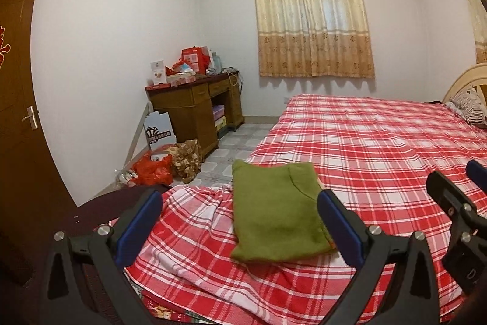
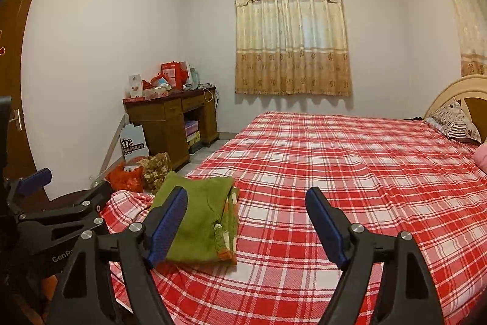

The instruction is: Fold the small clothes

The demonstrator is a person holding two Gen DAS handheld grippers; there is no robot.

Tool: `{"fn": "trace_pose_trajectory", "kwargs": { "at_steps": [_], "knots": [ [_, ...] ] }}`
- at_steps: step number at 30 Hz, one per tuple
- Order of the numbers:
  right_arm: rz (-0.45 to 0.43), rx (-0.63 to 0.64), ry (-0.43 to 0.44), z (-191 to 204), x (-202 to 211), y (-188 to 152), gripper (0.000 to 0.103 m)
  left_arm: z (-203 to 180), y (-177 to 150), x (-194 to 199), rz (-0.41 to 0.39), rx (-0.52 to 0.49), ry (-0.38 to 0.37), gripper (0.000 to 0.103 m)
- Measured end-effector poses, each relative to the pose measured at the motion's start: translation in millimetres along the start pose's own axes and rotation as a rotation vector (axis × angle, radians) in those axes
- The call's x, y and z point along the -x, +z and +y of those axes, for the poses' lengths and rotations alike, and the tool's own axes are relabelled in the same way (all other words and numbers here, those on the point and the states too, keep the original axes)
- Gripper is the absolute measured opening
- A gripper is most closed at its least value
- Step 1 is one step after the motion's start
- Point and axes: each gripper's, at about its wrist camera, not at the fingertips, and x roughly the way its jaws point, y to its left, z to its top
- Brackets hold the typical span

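Observation:
A small green garment (image 1: 275, 212) lies folded into a flat rectangle on the red plaid bed (image 1: 380, 142), near the bed's left corner. Orange trim shows at its right edge (image 2: 226, 233). My left gripper (image 1: 240, 200) is open and empty, held just above and in front of the garment, its blue pads either side of it. My right gripper (image 2: 246, 197) is open and empty, to the right of the garment (image 2: 197, 221); its left pad overlaps the garment's left part in view. The right gripper also shows at the right edge of the left wrist view (image 1: 453, 181).
A pillow (image 2: 453, 124) and headboard (image 2: 456, 87) are at the far right. A wooden desk (image 1: 194, 102) with boxes stands in the corner. Bags (image 1: 155, 169) lie on the floor beside the bed. A brown door (image 1: 15, 81) is at left. A curtain (image 1: 310, 20) covers the window.

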Motion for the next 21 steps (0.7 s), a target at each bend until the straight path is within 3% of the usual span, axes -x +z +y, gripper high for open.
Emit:
{"fn": "trace_pose_trajectory", "kwargs": {
  "at_steps": [21],
  "knots": [
    [0.014,-0.018,0.007,-4.6,-1.8,-3.1,0.081,-2.8,-1.0,-2.3,0.017,-0.007,0.010,0.103]
  ]
}}
